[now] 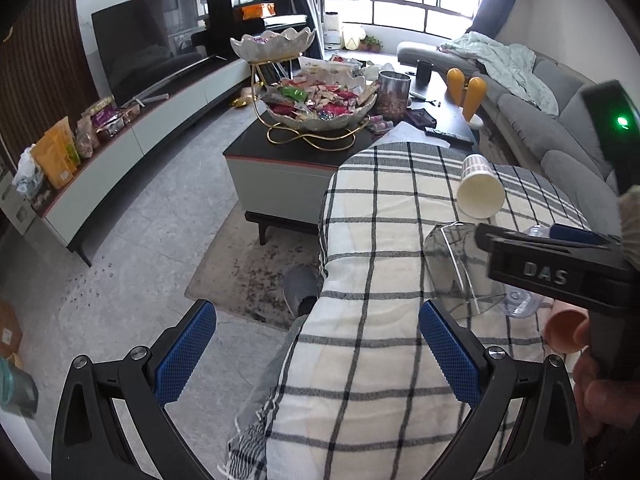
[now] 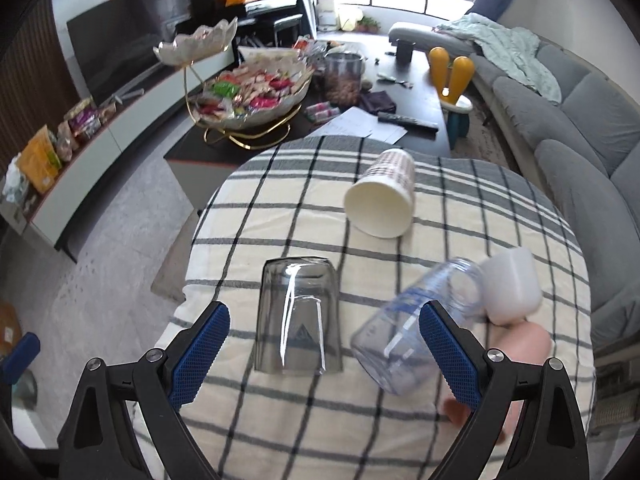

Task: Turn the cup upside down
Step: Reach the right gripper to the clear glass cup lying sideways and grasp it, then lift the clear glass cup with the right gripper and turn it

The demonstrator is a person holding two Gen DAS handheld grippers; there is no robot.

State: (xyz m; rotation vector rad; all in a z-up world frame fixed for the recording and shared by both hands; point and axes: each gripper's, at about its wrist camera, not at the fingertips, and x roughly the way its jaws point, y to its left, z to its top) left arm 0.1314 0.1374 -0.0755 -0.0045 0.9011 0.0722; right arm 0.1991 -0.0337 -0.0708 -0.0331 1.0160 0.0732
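Glass cup (image 2: 298, 316): smoky clear tumbler standing mouth-down on the checked cloth (image 2: 280, 420), base uppermost, so the flip looks already made for this one.
Axis: long axis upright, wide rim on the cloth, narrower base pointing up.
Handling: by its look rigid, smooth and slippery, breakable, moderately heavy; best taken across the mid wall with both pads, not near the rim.
Right gripper (image 2: 324, 354): jaws spread wide, empty, the glass cup standing between the fingers without touching them.
Paper cup (image 2: 382, 196): beyond the glass cup, lying on its side, open mouth facing the camera; light and easily crushed, likely the next to turn.
Measuring jug (image 2: 404, 332): just right of the glass cup, clear plastic, tipped over, partly behind the right finger.
White mug (image 2: 510, 286): right of the jug, touching it, tilted.
Left gripper (image 1: 318, 354): jaws wide apart, holding nothing, hovering over the cloth's left edge, well apart from the glass cup (image 1: 456, 272).
Candy bowl (image 2: 248, 92): far beyond, on the dark coffee table.
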